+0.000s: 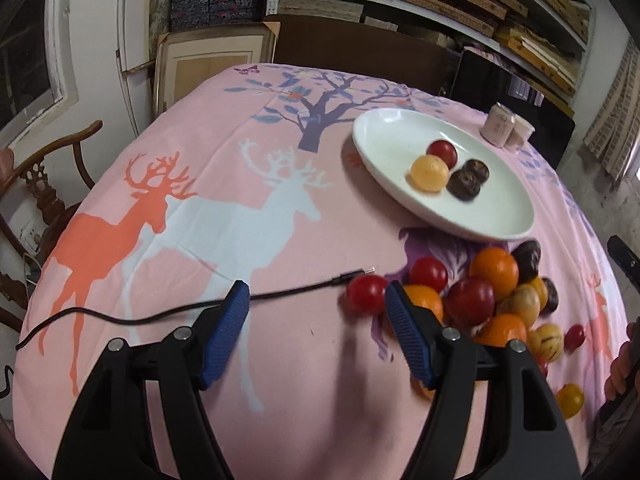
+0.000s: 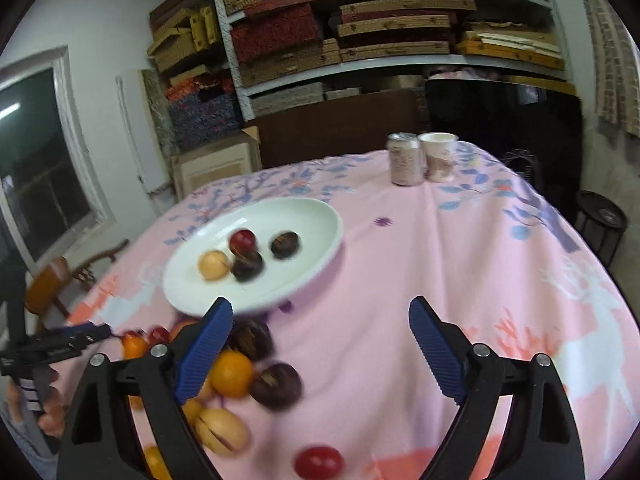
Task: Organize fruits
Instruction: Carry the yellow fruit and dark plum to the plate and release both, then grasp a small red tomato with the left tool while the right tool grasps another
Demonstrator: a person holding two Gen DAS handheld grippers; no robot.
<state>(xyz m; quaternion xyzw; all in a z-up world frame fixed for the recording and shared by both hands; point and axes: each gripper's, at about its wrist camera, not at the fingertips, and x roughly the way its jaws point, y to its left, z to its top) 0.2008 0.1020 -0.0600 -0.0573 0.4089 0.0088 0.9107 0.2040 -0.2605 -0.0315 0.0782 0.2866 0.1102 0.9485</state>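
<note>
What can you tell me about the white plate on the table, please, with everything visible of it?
The white plate is oval, shallow, glossy, ceramic-looking, and lies flat on the pink tablecloth. It holds four fruits: a red one, a pale yellow one and two dark brown ones, grouped near its middle. Loose fruit lies beside its near rim; contact is unclear. Neither open gripper touches it.

A home storage or dining room. White metal shelving [image 2: 360, 64] along the back wall carries stacked woven and fabric-covered boxes [image 2: 276, 32]; a round table under a pink deer-print tablecloth [image 1: 224, 216], a carved wooden chair [image 1: 44, 188] and a window [image 2: 36, 160] complete the domestic setting.
</note>
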